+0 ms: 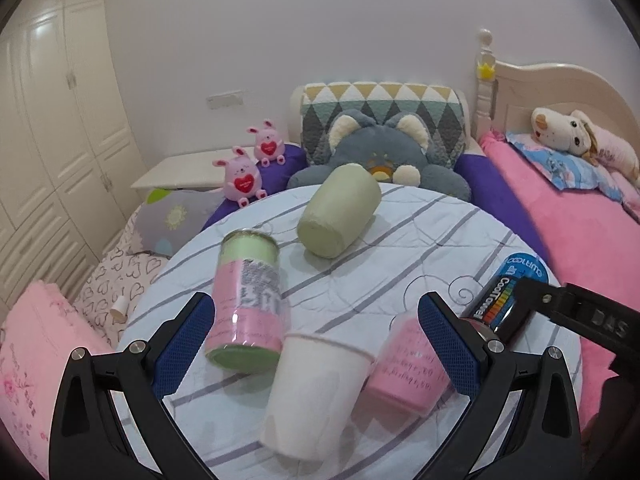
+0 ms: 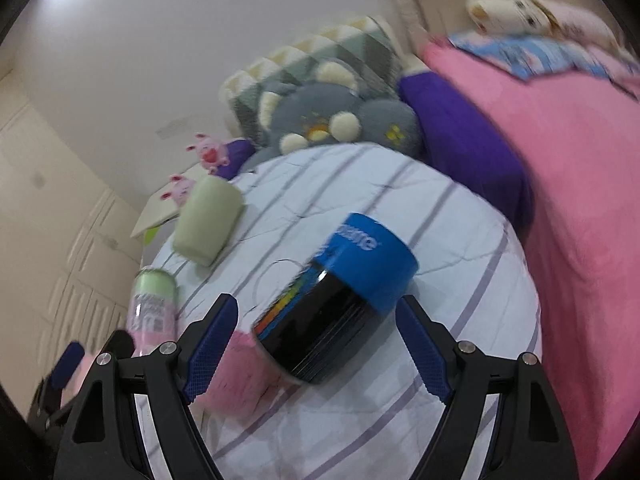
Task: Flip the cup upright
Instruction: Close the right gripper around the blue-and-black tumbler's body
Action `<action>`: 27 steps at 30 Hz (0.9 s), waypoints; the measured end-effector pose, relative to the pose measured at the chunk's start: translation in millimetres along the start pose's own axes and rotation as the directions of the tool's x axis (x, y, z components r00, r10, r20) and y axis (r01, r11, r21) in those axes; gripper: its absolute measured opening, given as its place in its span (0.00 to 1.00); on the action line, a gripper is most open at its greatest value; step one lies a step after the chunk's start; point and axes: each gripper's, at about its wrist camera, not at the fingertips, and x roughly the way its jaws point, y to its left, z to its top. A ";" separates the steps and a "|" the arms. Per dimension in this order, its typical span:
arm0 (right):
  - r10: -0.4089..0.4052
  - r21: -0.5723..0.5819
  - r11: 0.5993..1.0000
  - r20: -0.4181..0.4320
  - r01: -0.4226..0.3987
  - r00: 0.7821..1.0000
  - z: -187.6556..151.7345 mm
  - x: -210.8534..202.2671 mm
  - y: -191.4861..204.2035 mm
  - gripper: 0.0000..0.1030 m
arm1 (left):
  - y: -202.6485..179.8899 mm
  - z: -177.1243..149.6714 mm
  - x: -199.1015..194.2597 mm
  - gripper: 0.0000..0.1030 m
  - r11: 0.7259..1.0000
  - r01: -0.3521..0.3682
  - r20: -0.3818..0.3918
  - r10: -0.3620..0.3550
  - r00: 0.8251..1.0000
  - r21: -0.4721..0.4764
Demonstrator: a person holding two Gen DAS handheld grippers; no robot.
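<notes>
A white paper cup [image 1: 314, 394] lies on its side on the round striped table [image 1: 400, 240], between the open jaws of my left gripper [image 1: 316, 344]. A pink cup [image 1: 408, 364] lies just right of it. A pink-and-green canister [image 1: 248, 300] and a pale green cup [image 1: 340, 210] lie further back. My right gripper [image 2: 316, 344] is open around a black canister with a blue cap [image 2: 336, 300], which lies tilted on the table; it also shows in the left wrist view [image 1: 508, 300]. The right gripper's arm [image 1: 576, 312] shows at the right of the left wrist view.
Behind the table are a grey plush cushion [image 1: 380, 156], two pink bunny toys [image 1: 244, 176] and a patterned pillow [image 1: 384, 112]. A pink bed [image 1: 580, 232] runs along the right. White wardrobes [image 1: 52, 120] stand at the left.
</notes>
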 end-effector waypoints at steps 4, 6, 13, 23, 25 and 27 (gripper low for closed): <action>0.012 0.115 0.993 -0.063 -0.005 0.998 6.6 21.9 -16.0 0.80 | -14.0 10.7 14.5 1.00 0.999 -0.008 -0.013 0.008 1.000 0.041; 0.010 0.134 0.991 -0.084 0.001 0.996 7.6 30.3 -18.7 0.80 | -18.2 14.4 20.1 1.00 0.999 -0.012 -0.018 0.013 1.000 0.048; 0.076 0.183 0.982 -0.140 -0.050 0.987 12.0 55.5 -21.3 0.80 | -22.4 17.0 36.0 1.00 0.999 -0.010 -0.046 0.012 0.999 0.053; 0.187 0.155 0.974 -0.156 -0.163 0.970 19.3 80.5 -19.6 0.77 | -12.3 17.5 38.8 1.00 0.999 -0.006 -0.064 0.008 0.998 0.034; 0.198 0.141 0.974 -0.159 -0.176 0.967 19.6 80.1 -19.4 0.77 | -9.1 18.3 34.6 1.00 1.000 -0.006 -0.055 0.007 0.998 0.024; 0.200 0.115 0.976 -0.153 -0.183 0.968 19.6 74.8 -17.7 0.77 | -6.2 18.5 27.5 1.00 1.000 -0.004 -0.046 0.004 0.999 0.019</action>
